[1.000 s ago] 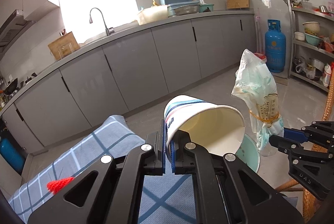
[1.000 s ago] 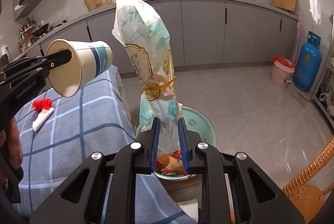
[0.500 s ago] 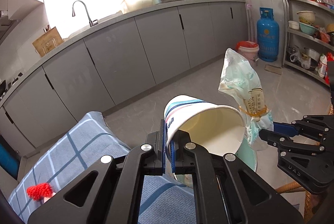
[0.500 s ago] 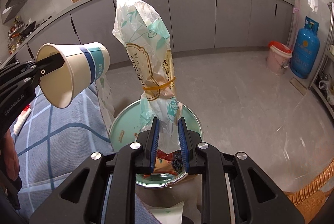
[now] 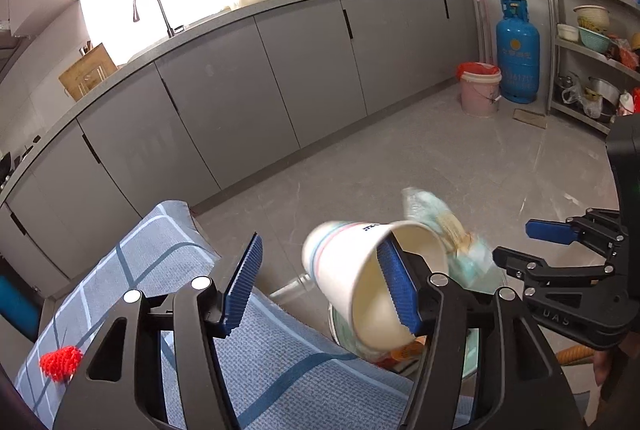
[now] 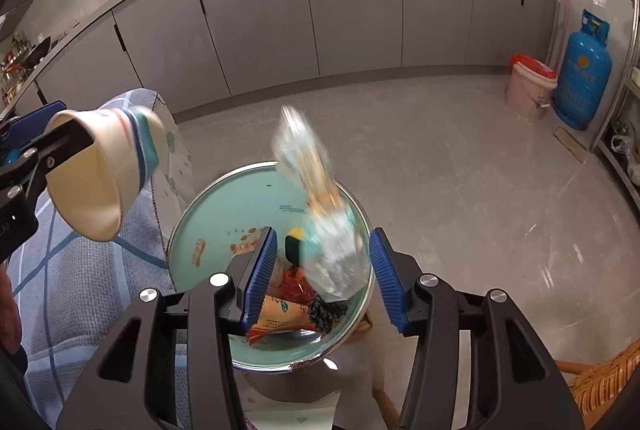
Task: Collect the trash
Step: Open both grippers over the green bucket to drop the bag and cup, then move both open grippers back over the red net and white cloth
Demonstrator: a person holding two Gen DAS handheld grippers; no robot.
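A white paper cup [image 5: 352, 270] with blue and red stripes is blurred and tipping down over the bin. My left gripper [image 5: 320, 286] is opening; its right pad [image 5: 398, 290] still sits inside the cup's rim, the left pad stands well clear. In the right wrist view the cup [image 6: 104, 173] hangs off that left gripper [image 6: 44, 131]. A banded plastic bag [image 6: 316, 197] is blurred between the opening jaws of my right gripper [image 6: 324, 278], untouched by either pad, above the teal bin [image 6: 200, 213]. Wrappers [image 6: 280, 318] lie in the bin.
A blue checked cloth [image 5: 168, 270] covers the table at left, with a red pompom [image 5: 60, 362] on it. Grey cabinets [image 6: 352, 9] line the far wall. A pink bucket [image 6: 530, 85], blue gas cylinder [image 6: 584, 73] and wicker chair [image 6: 600, 370] stand on the right.
Both grippers have sunk toward the bin and opened. The cup and the bag, gripped before, have come loose and are dropping toward the bin.
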